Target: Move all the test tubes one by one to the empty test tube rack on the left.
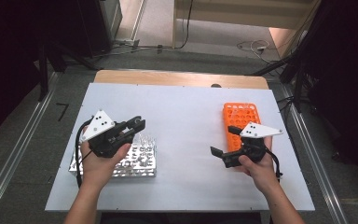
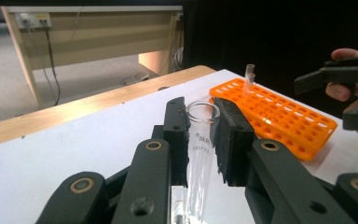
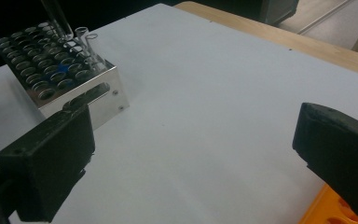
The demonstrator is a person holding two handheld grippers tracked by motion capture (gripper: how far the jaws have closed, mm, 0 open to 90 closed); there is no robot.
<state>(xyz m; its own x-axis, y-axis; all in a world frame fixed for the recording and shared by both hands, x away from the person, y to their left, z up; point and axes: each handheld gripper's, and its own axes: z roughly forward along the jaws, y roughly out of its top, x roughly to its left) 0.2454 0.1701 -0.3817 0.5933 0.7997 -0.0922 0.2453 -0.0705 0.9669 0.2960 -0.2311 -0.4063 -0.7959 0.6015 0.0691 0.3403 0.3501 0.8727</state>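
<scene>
**Tube transfer, early stage**

White surface (image 1: 186, 112). Left gripper (image 2: 204, 135) fingers clamp a glass tube (image 2: 200, 154), lifted above the metal rack (image 1: 135, 161). Right gripper (image 3: 191, 158) fingers spread, empty. Orange rack (image 2: 279, 114) ahead holds one tube; most remain.

White table (image 1: 186, 107) w/ metal rack (image 1: 142, 161) & orange rack (image 1: 240, 115).

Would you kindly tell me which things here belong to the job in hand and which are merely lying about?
Part of the job:
- glass test tube, clamped in the left gripper
- metal rack, with more tubes
- orange rack, one tube standing in it
- right gripper, jaws open, nothing between them

Just lying about:
- cables on the floor beyond the table
- wooden desk in the background
</scene>
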